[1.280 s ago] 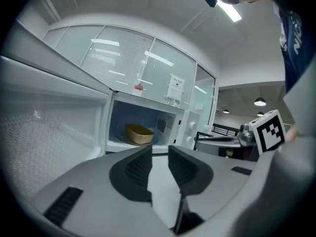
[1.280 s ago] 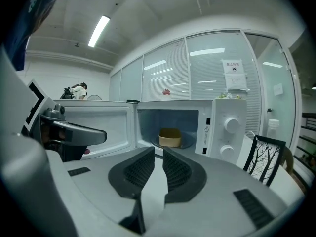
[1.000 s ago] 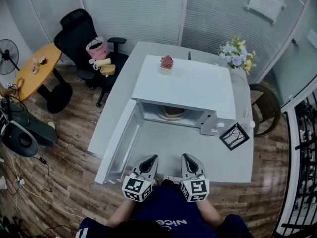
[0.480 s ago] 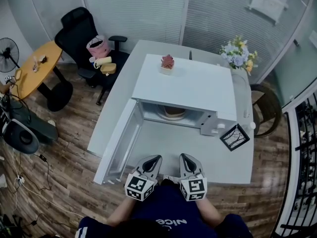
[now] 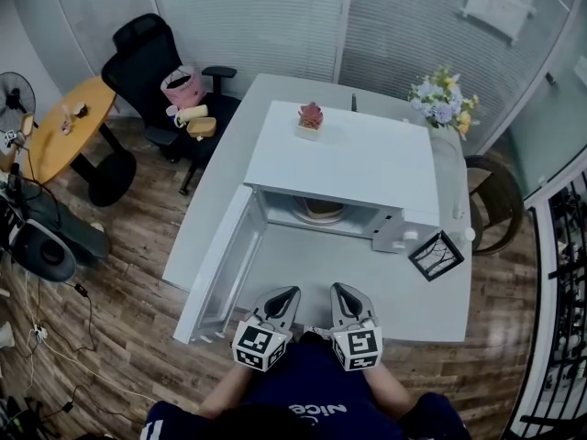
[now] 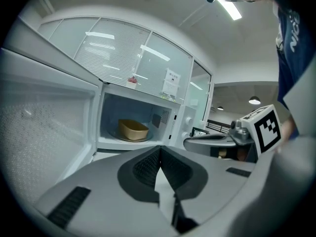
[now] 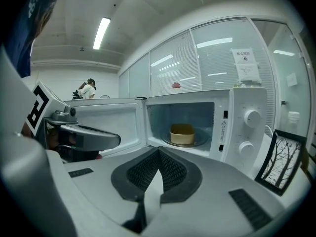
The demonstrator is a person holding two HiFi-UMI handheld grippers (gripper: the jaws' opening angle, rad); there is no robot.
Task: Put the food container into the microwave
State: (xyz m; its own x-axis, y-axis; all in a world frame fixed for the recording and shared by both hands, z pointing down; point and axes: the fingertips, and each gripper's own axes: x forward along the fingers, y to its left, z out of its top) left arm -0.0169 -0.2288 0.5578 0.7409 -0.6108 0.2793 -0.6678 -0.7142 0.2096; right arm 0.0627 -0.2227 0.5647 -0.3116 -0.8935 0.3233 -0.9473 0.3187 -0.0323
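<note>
Your food container [image 7: 182, 134] is tan; microwave [image 5: 348, 163] white; left gripper [image 5: 286, 293] and right gripper [image 5: 338, 290] grey, with black-and-white marker cubes [image 5: 256, 348].

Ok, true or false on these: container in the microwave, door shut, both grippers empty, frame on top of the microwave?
1. The container sits inside the microwave. True.
2. The door is shut. False: it stands wide open.
3. The left gripper and right gripper are both shut and empty. True.
4. The frame stands on top of the microwave. False: it stands on the table, beside the microwave.
</note>
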